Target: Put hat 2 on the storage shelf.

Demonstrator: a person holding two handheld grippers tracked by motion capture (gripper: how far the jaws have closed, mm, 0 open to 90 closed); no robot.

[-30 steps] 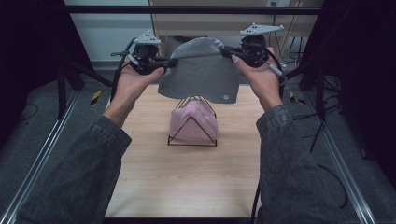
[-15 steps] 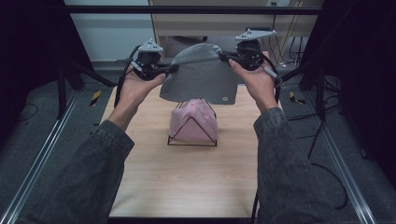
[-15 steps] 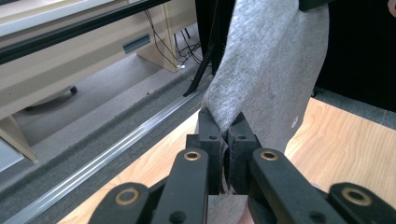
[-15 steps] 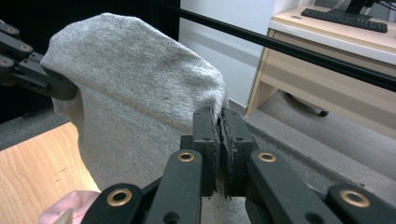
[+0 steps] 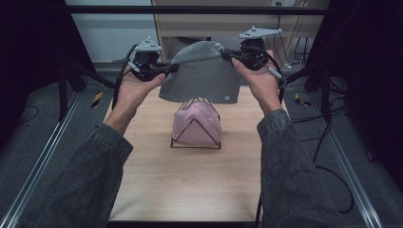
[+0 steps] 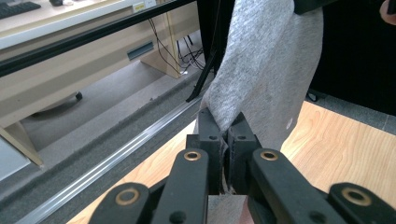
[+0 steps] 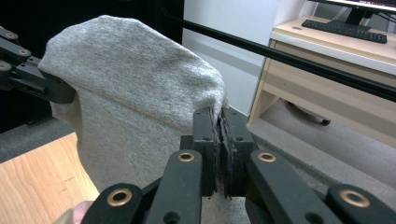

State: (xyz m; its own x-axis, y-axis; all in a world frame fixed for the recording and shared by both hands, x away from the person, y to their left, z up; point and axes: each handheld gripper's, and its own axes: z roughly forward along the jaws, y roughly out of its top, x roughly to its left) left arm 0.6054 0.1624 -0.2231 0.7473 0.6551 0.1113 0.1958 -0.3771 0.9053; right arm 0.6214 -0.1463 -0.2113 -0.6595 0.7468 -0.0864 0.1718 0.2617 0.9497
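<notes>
A grey knit beanie (image 5: 202, 73) hangs in the air over the far half of the table, stretched between both grippers. My left gripper (image 5: 168, 70) is shut on its left edge, my right gripper (image 5: 227, 56) on its right edge, held slightly higher. In the left gripper view the beanie (image 6: 266, 74) rises from the closed jaws (image 6: 227, 128). In the right gripper view the beanie (image 7: 135, 93) spreads left from the closed jaws (image 7: 217, 123). Below it, a black wire stand (image 5: 196, 135) holds a pink beanie (image 5: 196, 123).
The wooden table (image 5: 190, 185) has free room in front of the stand. Metal rails (image 5: 33, 175) run along both sides. A desk (image 5: 199, 23) with cables stands behind the table. Dark frame posts (image 5: 62, 80) flank the workspace.
Both hands have carried the grey beanie farther away and slightly higher over the stand. The grip on both edges is unchanged.
</notes>
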